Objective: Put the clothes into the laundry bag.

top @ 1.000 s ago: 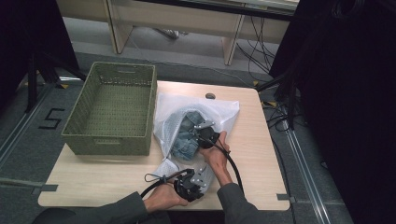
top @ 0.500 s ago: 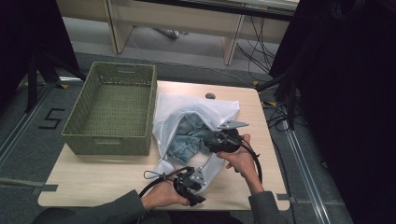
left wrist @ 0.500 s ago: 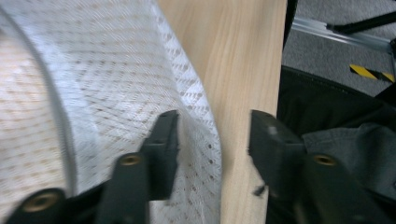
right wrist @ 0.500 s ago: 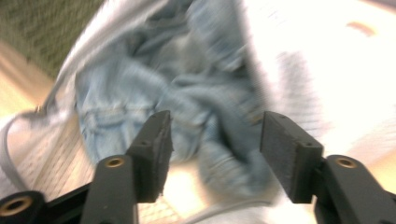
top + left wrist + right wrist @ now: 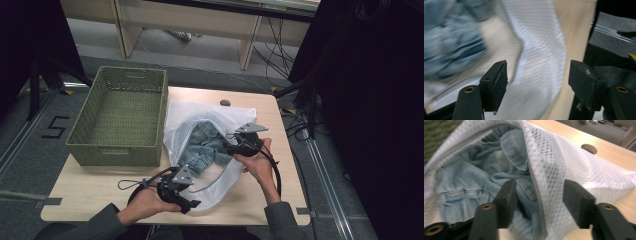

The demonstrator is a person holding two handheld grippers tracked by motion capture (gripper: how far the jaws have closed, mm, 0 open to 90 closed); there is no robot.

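Both grippers have just let go of the mesh bag (image 5: 210, 135) of jeans (image 5: 205, 147).
Left gripper (image 5: 181, 192), by the table's (image 5: 90, 195) near edge, and right gripper (image 5: 240, 145), toward its right edge, have just been opening; both jaws now stand wide, pressing nothing, though the bag's rim lies between the right pair. The bag mouth gapes, ready for emptying. Motion blurs the left gripper view; the bag hides much of the jeans.

- You are working in what is looking like a lab or recording room, not a home.
- Black curtains (image 5: 370, 100) are hanging along the right of the frame and at the upper left.
- Loose cables (image 5: 280, 40) are trailing over the grey floor (image 5: 30, 135) at the top, under a light wooden bench (image 5: 200, 20).
- Tape marks (image 5: 52, 127) are sitting on the floor at the left, and a small wooden table (image 5: 100, 195) is filling the centre.
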